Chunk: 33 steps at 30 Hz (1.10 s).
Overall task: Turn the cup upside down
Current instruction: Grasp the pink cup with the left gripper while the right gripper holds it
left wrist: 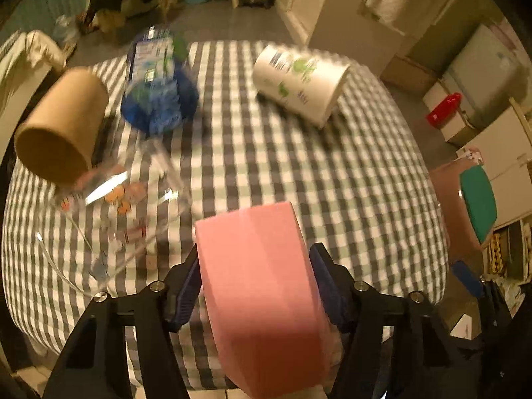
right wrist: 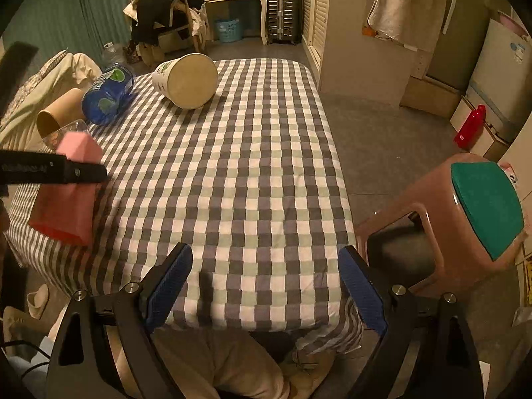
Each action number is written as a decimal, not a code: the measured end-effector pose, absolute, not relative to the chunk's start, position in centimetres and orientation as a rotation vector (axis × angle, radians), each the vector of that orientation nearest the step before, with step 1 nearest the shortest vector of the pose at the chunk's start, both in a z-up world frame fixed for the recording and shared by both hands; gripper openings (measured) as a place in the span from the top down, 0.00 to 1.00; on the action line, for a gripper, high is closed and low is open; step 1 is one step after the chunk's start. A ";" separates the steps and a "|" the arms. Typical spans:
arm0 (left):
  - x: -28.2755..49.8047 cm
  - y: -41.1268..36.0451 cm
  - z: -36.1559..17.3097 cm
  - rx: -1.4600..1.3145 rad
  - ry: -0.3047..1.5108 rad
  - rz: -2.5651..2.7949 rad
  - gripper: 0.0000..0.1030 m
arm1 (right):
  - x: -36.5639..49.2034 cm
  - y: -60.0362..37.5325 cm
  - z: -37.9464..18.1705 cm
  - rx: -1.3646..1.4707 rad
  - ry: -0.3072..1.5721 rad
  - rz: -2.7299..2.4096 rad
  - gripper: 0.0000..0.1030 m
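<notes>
My left gripper (left wrist: 256, 286) is shut on a pink cup (left wrist: 262, 292) and holds it above the near part of the checkered table (left wrist: 299, 173). In the right wrist view the pink cup (right wrist: 66, 196) hangs at the table's left edge with its open mouth down and its base up, clamped by the left gripper's fingers (right wrist: 83, 171). My right gripper (right wrist: 266, 286) is open and empty over the table's near edge.
A white paper cup (right wrist: 186, 79), a blue bottle (right wrist: 106, 94), a brown paper cup (right wrist: 56, 116) and a clear glass (left wrist: 113, 219) lie at the far and left parts of the table. A brown stool (right wrist: 465, 219) stands to the right.
</notes>
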<state>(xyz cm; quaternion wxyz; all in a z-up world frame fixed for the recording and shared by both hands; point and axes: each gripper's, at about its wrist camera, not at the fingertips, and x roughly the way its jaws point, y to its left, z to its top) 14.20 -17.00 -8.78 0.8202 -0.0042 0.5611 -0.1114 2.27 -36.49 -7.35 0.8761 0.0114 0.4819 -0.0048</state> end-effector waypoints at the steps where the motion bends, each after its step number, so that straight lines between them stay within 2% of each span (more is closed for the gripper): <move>1: 14.1 -17.1 -8.3 -0.006 1.169 -0.245 0.40 | 2.1 -36.4 -7.3 0.024 1.004 -0.011 0.13; 11: 13.1 -16.9 -5.4 0.060 0.918 -0.250 0.42 | 1.4 -35.6 -7.3 0.002 1.013 -0.034 0.13; 17: 12.0 -16.2 -6.2 0.084 0.731 -0.211 0.42 | 1.2 -35.5 -7.3 -0.008 1.012 -0.050 0.13; 33: 9.6 -16.4 -8.1 0.130 0.759 -0.261 0.42 | 1.6 -34.6 -7.2 -0.026 1.020 -0.050 0.13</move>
